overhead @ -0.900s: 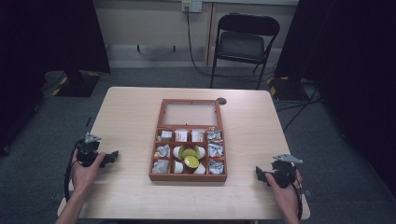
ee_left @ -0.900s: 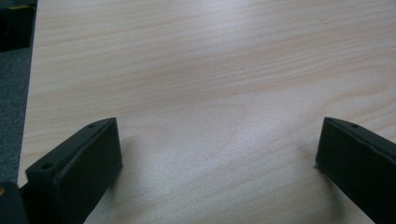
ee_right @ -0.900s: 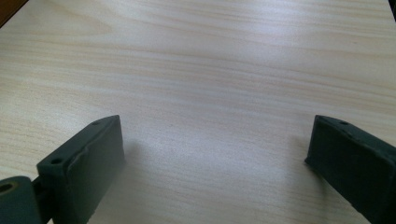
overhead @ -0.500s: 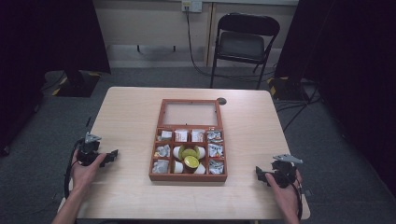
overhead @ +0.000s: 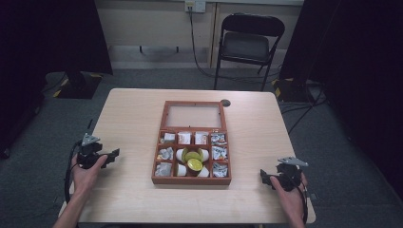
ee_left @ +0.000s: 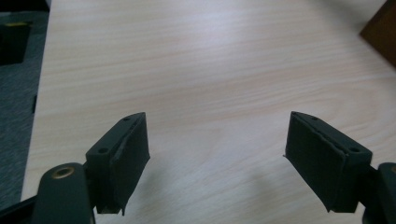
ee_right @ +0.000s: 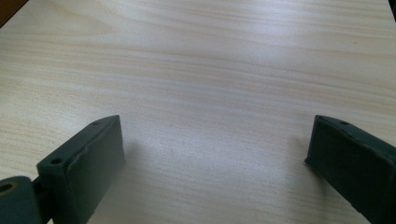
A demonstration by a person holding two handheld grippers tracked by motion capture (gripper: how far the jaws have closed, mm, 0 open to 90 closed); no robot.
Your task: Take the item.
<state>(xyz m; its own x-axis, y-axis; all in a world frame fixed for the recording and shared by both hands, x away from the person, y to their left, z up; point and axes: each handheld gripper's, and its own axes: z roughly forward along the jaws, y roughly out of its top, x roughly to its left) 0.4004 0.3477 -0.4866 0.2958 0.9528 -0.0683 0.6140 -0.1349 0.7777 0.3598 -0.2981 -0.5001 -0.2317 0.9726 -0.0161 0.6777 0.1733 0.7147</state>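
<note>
While both matte black grippers (overhead: pixel 113 154) (overhead: pixel 264 177) gape empty, the compartmented wooden box (overhead: pixel 192 179) sits between.

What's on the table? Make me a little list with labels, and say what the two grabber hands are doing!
table: light wood
box: brown wooden compartment box, lid open flat, in the middle
in the box: small wrapped packets, white cups with yellow-green lids
left gripper: open, holding nothing, near the left edge
right gripper: open, holding nothing, near the right front corner
behind the table: black folding chair
</note>
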